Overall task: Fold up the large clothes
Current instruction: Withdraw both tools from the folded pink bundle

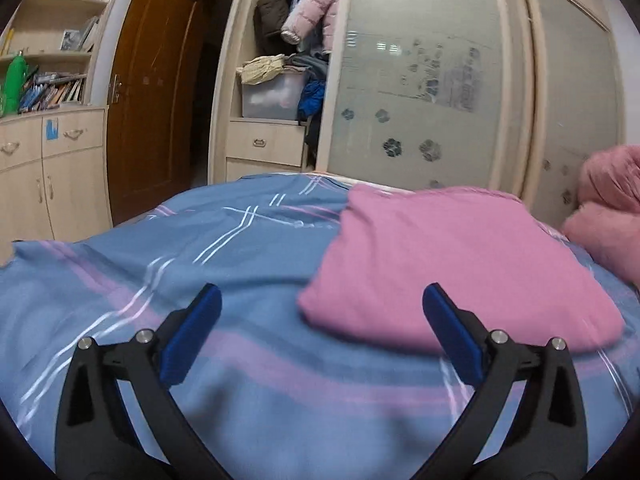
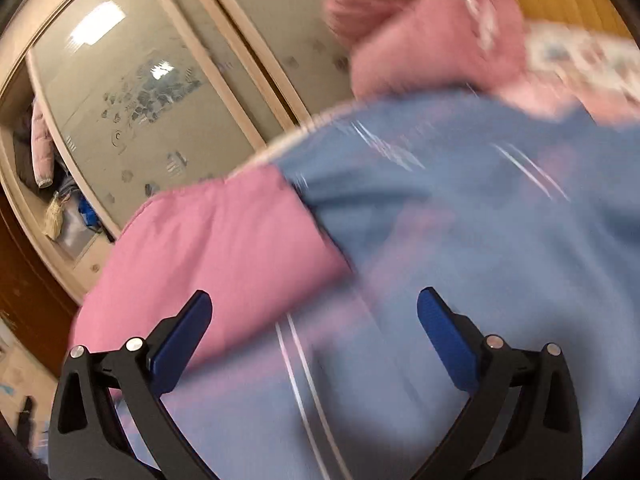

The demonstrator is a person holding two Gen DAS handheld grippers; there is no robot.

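With my left tool [image 1: 322,304] and right tool [image 2: 314,308] both spread wide and empty above the bed [image 1: 240,400], I'd judge the folded pink garment [image 1: 460,268] lying there only needs squaring at its corners.

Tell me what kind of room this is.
Most likely a home bedroom: a bed with a blue striped cover, a wardrobe with sliding doors and hanging jackets, and a folded pink garment on the bed.

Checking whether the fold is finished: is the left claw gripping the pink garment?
No. The left claw stands open over the blue bedspread, with the folded pink garment lying free beside it.
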